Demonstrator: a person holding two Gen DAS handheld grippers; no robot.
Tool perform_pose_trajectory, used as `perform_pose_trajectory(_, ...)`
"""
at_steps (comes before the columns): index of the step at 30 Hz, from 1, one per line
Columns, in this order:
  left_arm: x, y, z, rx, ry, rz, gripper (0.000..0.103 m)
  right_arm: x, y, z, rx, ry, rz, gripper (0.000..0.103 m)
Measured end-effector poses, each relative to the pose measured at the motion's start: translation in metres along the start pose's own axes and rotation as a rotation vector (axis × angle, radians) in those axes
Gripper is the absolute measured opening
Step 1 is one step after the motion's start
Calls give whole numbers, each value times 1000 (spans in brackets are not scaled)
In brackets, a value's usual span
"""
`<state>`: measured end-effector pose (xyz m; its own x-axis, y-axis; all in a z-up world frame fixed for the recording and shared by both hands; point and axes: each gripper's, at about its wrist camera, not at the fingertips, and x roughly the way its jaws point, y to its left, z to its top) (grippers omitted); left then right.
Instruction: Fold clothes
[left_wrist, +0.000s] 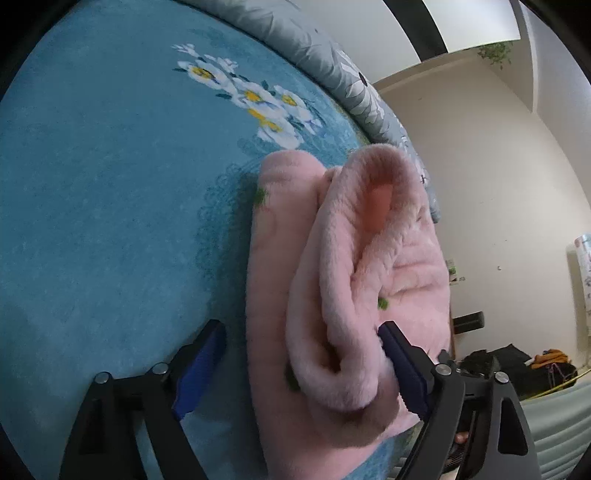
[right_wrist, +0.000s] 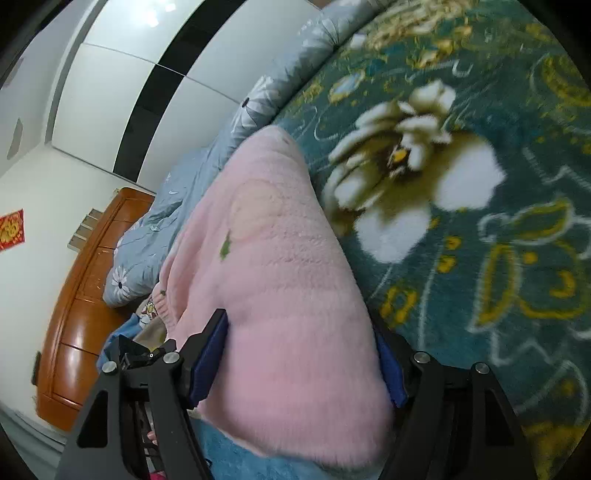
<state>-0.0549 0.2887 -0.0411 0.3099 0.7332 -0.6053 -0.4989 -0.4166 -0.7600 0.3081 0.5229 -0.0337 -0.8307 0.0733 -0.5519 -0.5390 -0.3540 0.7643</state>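
Note:
A pink fluffy garment with small green marks lies bunched in thick folds on a blue flowered blanket. My left gripper is open, its jaws wide apart around the folded bundle; the right blue pad touches the fabric, the left pad stands clear of it. In the right wrist view the same pink garment fills the gap of my right gripper, whose jaws are wide apart with both blue pads against the thick bundle.
A grey flowered duvet runs along the bed's far edge. A dark green flowered blanket lies to the right. A wooden headboard and a white wardrobe are at left. Dark clothes lie on the floor.

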Motion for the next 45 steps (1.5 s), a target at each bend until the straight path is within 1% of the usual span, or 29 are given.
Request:
perform_pose_trajectory(2, 3, -3, 1, 3, 8, -23, 87, 8, 0, 4, 12, 6, 8, 74)
perform_pose_trajectory(6, 12, -9, 3, 3, 38, -80, 86, 13, 8, 9, 11, 9, -10, 75)
perform_pose_trajectory(8, 15, -11, -1, 16, 45, -67, 86, 12, 11, 10, 13, 11, -20, 74)
perform_pose_trajectory(9, 15, -13, -2, 24, 40, -57, 86, 11, 12, 9, 15, 11, -24, 72)
perform_pose_trajectory(10, 14, -14, -4, 22, 32, -54, 85, 10, 14, 9, 15, 12, -28, 67)
perform_pose_trajectory(11, 14, -15, -5, 20, 24, -50, 80, 9, 17, 8, 15, 14, -31, 65)
perform_pose_trajectory(12, 13, -16, -7, 16, 17, -38, 76, 7, 18, 9, 16, 17, -34, 60)
perform_pose_trajectory(13, 12, -16, -8, 12, 9, -26, 68, 6, 20, 10, 17, 21, -36, 55)
perform_pose_trajectory(14, 11, -17, -10, 9, 2, -15, 63, 4, 23, 11, 14, 26, -37, 54)
perform_pose_trajectory(15, 10, -18, -11, 9, -5, -12, 62, 3, 27, 12, 4, 27, -41, 51)
perform_pose_trajectory(17, 7, -20, -13, 9, -17, -5, 52, 1, 34, 13, -12, 30, -54, 50)
perform_pose_trajectory(18, 5, -23, -14, 22, -22, 3, 50, 1, 37, 14, -18, 31, -63, 46)
perform_pose_trajectory(20, 1, -33, -17, 64, -30, 30, 42, 0, 45, 15, -22, 26, -66, 43)
perform_pose_trajectory(22, -5, -44, -20, 100, -34, 43, 41, -7, 51, 16, -23, 14, -35, 39)
perform_pose_trajectory(25, -11, -64, -28, 157, -29, 40, 41, -21, 64, 17, -73, 6, -5, 37)
perform_pose_trajectory(30, -14, -110, -41, 244, -26, -18, 41, -60, 62, 30, -138, -5, 10, 36)
perform_pose_trajectory(34, 10, -159, -40, 316, 5, -58, 40, -102, 49, 51, -172, -44, -6, 36)
perform_pose_trajectory(39, 56, -234, -36, 413, 30, -109, 40, -165, 22, 90, -197, -119, -48, 36)
perform_pose_trajectory(41, 78, -267, -35, 454, 36, -132, 40, -191, 8, 113, -208, -147, -76, 36)
perform_pose_trajectory(44, 114, -317, -39, 535, 27, -141, 40, -226, -10, 143, -224, -184, -94, 36)
perform_pose_trajectory(45, 127, -326, -40, 540, 27, -150, 40, -236, -18, 153, -215, -192, -105, 36)
